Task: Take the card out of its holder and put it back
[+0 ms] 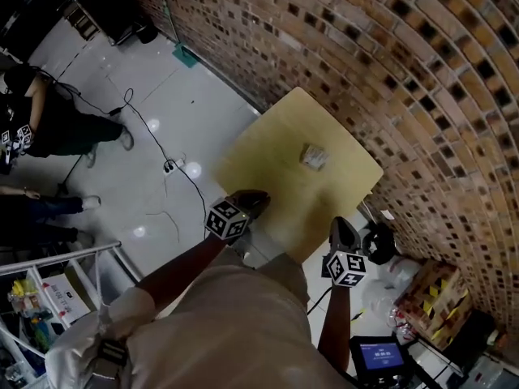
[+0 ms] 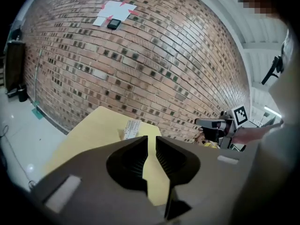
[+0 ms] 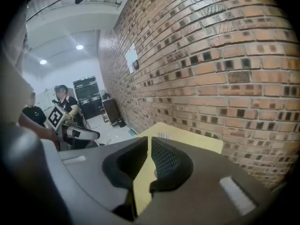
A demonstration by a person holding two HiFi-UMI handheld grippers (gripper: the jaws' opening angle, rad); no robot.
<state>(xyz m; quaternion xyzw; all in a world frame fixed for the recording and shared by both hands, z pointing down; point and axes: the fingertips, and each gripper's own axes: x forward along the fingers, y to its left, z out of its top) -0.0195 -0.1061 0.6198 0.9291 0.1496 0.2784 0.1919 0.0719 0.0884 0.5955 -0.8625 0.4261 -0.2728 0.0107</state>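
Observation:
A small card holder (image 1: pixel 314 156) with a pale card in it lies on the square yellow table (image 1: pixel 268 148) near the brick wall. It also shows in the left gripper view as the card holder (image 2: pixel 132 128) and, at the table's far edge, in the right gripper view as the card holder (image 3: pixel 164 136). My left gripper (image 1: pixel 258 194) hangs over the table's near edge. Its jaws stand almost together with nothing between them, as the left gripper (image 2: pixel 151 139) shows. My right gripper (image 1: pixel 340 221) is at the table's near right corner. It too, the right gripper (image 3: pixel 149 140), is shut and holds nothing. Both are well short of the holder.
A brick wall (image 1: pixel 389 63) runs behind and right of the table. Cables (image 1: pixel 174 168) trail over the pale floor at left, where people (image 1: pixel 49 124) stand. Boxes (image 1: pixel 434 294) and a lit screen (image 1: pixel 379 353) are at the lower right, a metal rack (image 1: pixel 49 286) at the lower left.

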